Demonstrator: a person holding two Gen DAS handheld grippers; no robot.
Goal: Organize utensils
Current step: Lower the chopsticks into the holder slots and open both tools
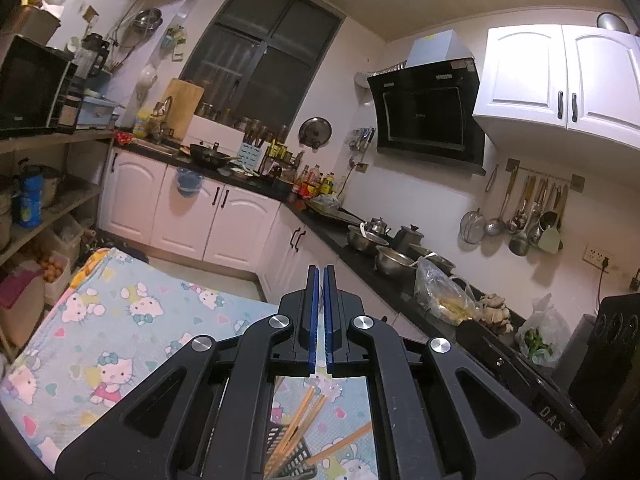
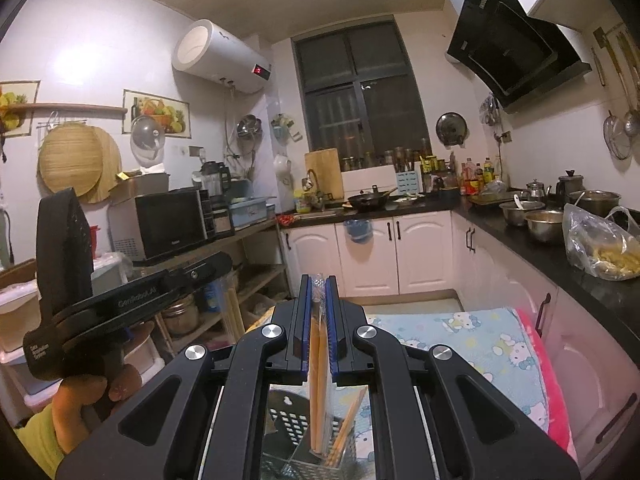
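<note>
Chopsticks [image 2: 319, 344] are what we are sorting, and we judge the job partly done. In the right wrist view our right gripper [image 2: 319, 312] has its jaws nearly closed on a pair of them, apparently in a clear plastic sleeve [image 2: 319, 285] that pokes out beyond the fingertips. The pair hangs down between the blue pads towards the black perforated holder [image 2: 296, 426], which stands on the cartoon-print cloth [image 2: 480, 344] under the gripper. At least two more chopsticks [image 2: 347, 428] already lean inside that holder. So some are stowed, and the held pair has yet to go in; we judge it is being carried above the holder.

Our left gripper [image 1: 321, 292] has its pads pressed together with nothing between them.

The left wrist view gives what the right one lacks: chopsticks [image 1: 298, 420] leaning in the holder [image 1: 290, 458], plus one chopstick [image 1: 340, 444] that seems to lie beside it on the cloth [image 1: 120, 320], though we cannot tell whether it rests on the holder's rim. The right wrist view alone shows the held pair, and at its left edge a hand [image 2: 86, 404] gripping the other tool. How many loose utensils remain elsewhere on the cloth, neither view settles.
</note>
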